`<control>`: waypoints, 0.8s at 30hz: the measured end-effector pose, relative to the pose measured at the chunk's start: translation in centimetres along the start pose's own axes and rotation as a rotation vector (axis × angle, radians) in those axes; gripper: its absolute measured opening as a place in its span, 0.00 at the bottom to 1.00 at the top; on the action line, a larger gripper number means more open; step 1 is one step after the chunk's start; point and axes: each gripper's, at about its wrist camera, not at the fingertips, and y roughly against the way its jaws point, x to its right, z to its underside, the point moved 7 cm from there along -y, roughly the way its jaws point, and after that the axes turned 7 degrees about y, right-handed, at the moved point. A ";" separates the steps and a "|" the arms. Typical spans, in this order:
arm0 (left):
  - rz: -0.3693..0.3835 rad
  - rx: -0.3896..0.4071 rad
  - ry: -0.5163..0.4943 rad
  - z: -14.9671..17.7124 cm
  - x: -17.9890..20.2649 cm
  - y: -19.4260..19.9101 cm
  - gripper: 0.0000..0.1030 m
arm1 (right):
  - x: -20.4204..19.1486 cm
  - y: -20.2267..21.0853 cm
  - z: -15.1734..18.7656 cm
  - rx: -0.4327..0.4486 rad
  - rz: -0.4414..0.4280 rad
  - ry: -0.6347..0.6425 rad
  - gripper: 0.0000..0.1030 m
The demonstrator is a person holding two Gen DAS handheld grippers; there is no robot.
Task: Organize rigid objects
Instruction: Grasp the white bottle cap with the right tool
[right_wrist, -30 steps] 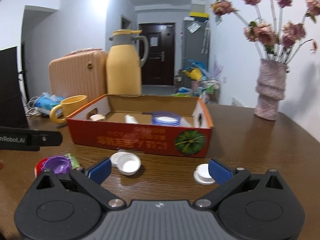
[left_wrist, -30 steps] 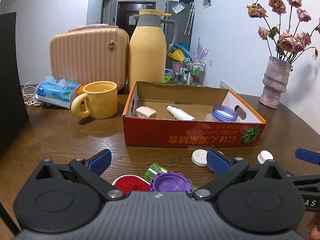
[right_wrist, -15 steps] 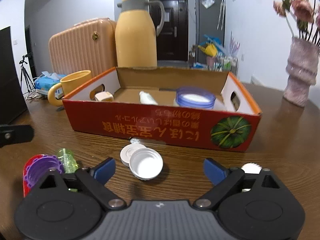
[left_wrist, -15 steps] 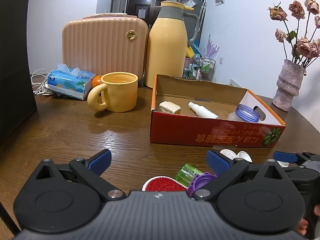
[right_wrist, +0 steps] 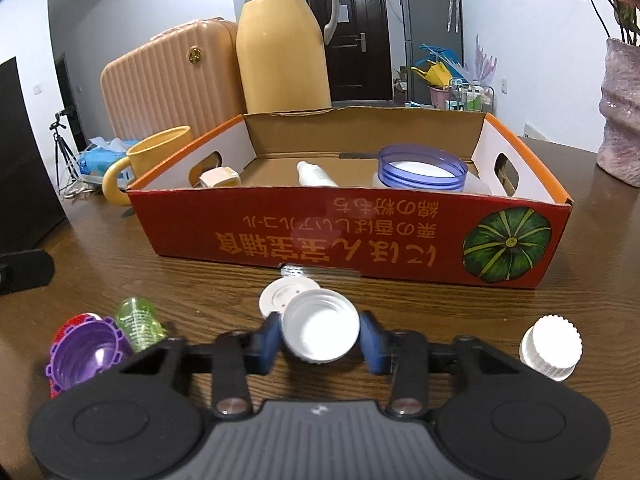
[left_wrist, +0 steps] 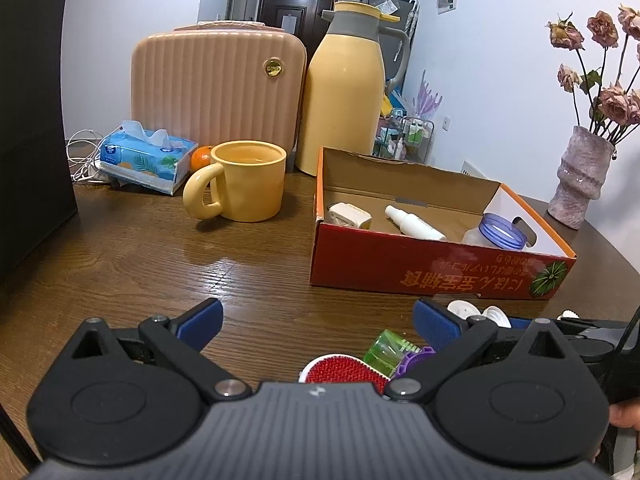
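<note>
While the right hand-held gripper (right_wrist: 320, 338) sits low over the desk (right_wrist: 180, 276), its two blue pads are squeezed onto an open white cap (right_wrist: 320, 332), hollow side up, so it's clearly clamped on that. A flat white disc (right_wrist: 280, 296) lies just behind the cap, touching or nearly so, and a ribbed white cap (right_wrist: 551, 346) sits off to the right by itself. Over on the left there's a purple cap (right_wrist: 86, 356), a small green bottle (right_wrist: 140, 322) on its side, and something red tucked under the purple one.

The left hand-held gripper (left_wrist: 318, 318) is spread wide with nothing between the pads, hovering near a red brush-looking disc (left_wrist: 340, 370).

Just past the caps is the red cardboard box (right_wrist: 360, 240), which already has a white spray bottle (right_wrist: 316, 174), a jar with a blue rim (right_wrist: 422, 168) and a small beige plug thing (left_wrist: 348, 214) inside. A yellow mug (left_wrist: 248, 180), tissue pack (left_wrist: 144, 154), yellow thermos (left_wrist: 346, 84) and pink case (left_wrist: 216, 88) are further back.
</note>
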 end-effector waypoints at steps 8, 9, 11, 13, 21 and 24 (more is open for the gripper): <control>-0.011 -0.010 -0.002 0.2 0.0 -0.3 1.00 | 0.0 1.0 0.1 0.040 0.002 -0.002 0.38; -0.012 -0.010 -0.002 0.3 0.0 -0.4 1.00 | 0.1 1.2 0.1 0.050 0.005 -0.004 0.38; -0.012 -0.012 -0.003 0.4 0.1 -0.4 1.00 | 0.4 1.6 0.1 0.068 0.017 -0.009 0.38; -0.014 -0.014 -0.007 0.5 0.1 -0.5 1.00 | 0.7 2.2 0.1 0.085 0.029 -0.015 0.38; -0.014 -0.013 -0.024 0.9 0.7 -0.9 1.00 | 2.8 4.9 0.5 0.159 0.086 -0.039 0.38; -0.011 -0.010 -0.035 1.2 1.2 -0.9 1.00 | 3.8 5.3 0.7 0.167 0.105 -0.056 0.38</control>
